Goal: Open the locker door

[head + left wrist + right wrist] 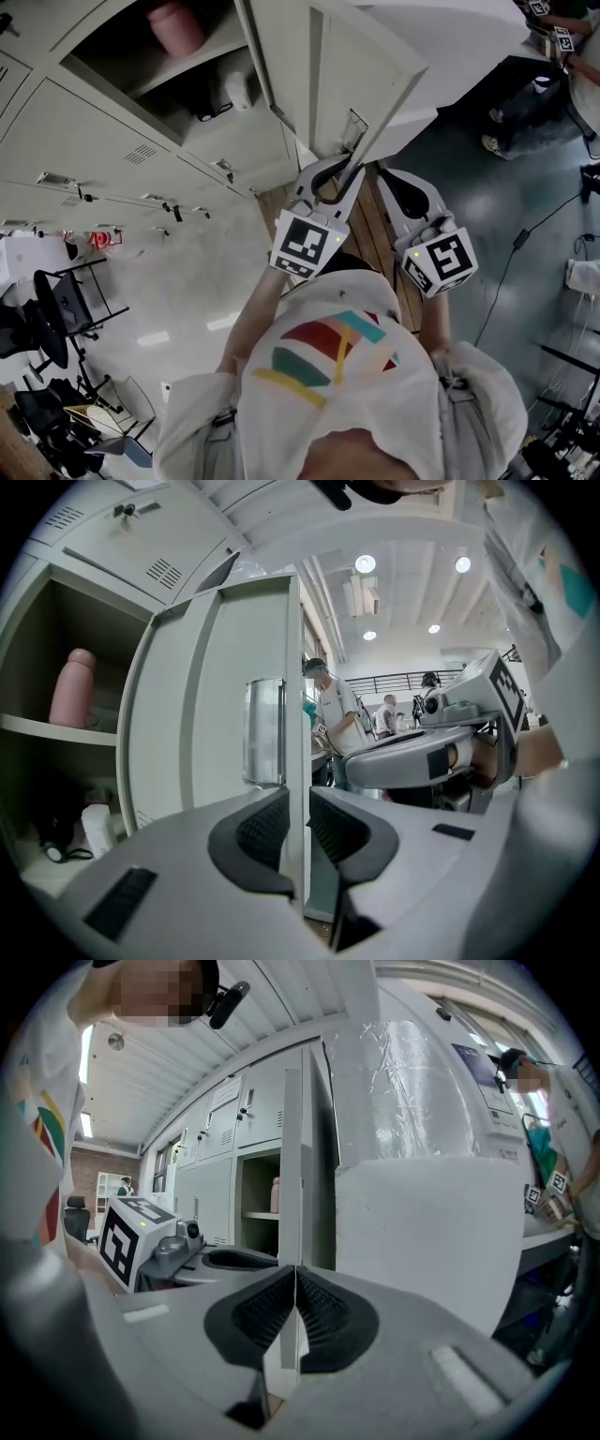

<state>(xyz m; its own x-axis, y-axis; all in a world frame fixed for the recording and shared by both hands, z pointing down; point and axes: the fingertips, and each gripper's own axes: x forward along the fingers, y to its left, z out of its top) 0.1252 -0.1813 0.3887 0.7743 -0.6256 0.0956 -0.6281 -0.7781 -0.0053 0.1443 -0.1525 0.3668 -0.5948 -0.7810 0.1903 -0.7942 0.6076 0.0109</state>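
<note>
**Grey steel door swung out, left grip on its free edge**

Pale grey and thin-walled, the locker door stands well out from its compartment, roughly square to the locker front. The opening behind it is exposed: a pink bottle stands on the upper shelf, with small items below.

The left hand-held gripper is narrowed onto the door's free edge, low down beneath the latch plate. In the left gripper view the sheet edge runs straight between the ribbed pads, and both pads appear to press on it. The right hand-held gripper sits just beside the left one with its jaws together. In the right gripper view the door's edge lines up with the closed tips. Whether a thin lip is nipped there I cannot tell, and it looks more like an idle companion than a working grip.

By my reading the opening swing is the step in hand, and it is mostly done, since the compartment is already reachable. The next move probably calls for the left grip to carry the edge further round on the hinge arc. It should follow the curve rather than pull straight, so the thin sheet does not slip out of the pads or twist. After that the jaws can spread and draw clear.
</note>
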